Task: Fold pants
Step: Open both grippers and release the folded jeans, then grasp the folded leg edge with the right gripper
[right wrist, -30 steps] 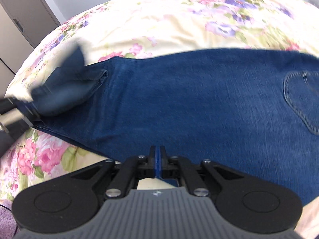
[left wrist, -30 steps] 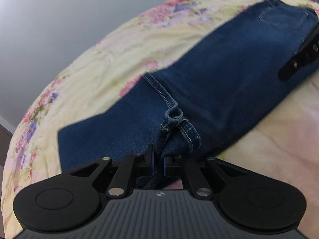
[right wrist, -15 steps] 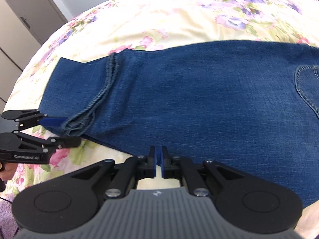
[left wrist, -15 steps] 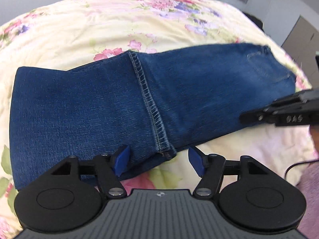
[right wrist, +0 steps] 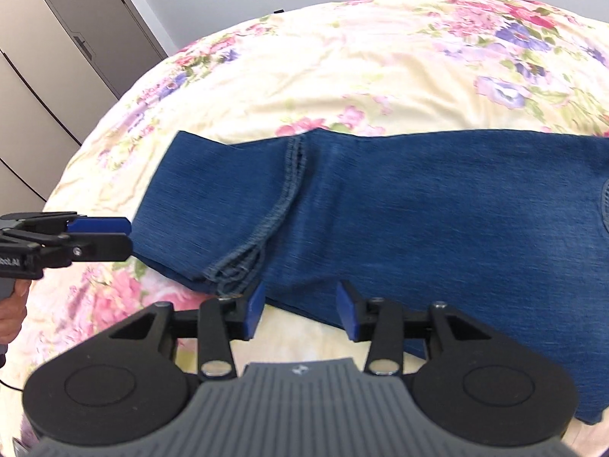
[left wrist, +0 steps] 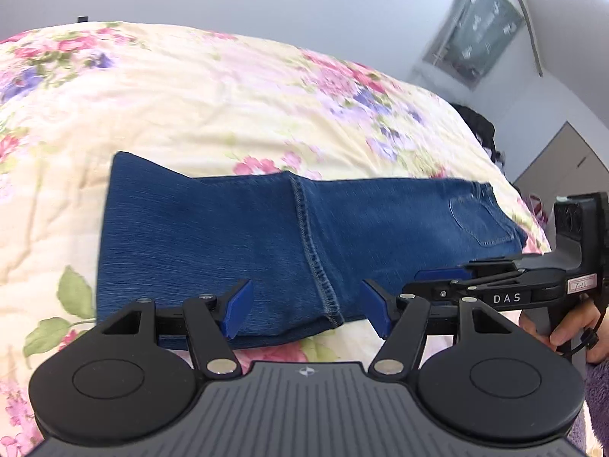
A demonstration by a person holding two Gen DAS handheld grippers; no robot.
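Dark blue jeans (left wrist: 236,236) lie folded flat on the floral bedspread (left wrist: 190,106). The leg hem seam (left wrist: 316,259) lies across the thigh part and a back pocket (left wrist: 479,224) shows at the right end. My left gripper (left wrist: 306,310) is open and empty, just in front of the jeans' near edge. My right gripper (right wrist: 300,312) is open and empty, at the near edge of the jeans (right wrist: 418,213) beside the hem (right wrist: 266,224). Each gripper shows in the other's view: the right one (left wrist: 449,282) and the left one (right wrist: 95,234).
The floral bedspread (right wrist: 342,68) extends all around the jeans. Grey wardrobe doors (right wrist: 68,34) stand at the far left. A framed picture (left wrist: 475,26) hangs on the wall, a cabinet (left wrist: 563,167) stands at the right and dark clutter (left wrist: 479,129) lies past the bed edge.
A second ago both grippers were shut, the left one holding the lifted leg end. The leg end now lies folded over the thigh. Both grippers have opened and drawn back.
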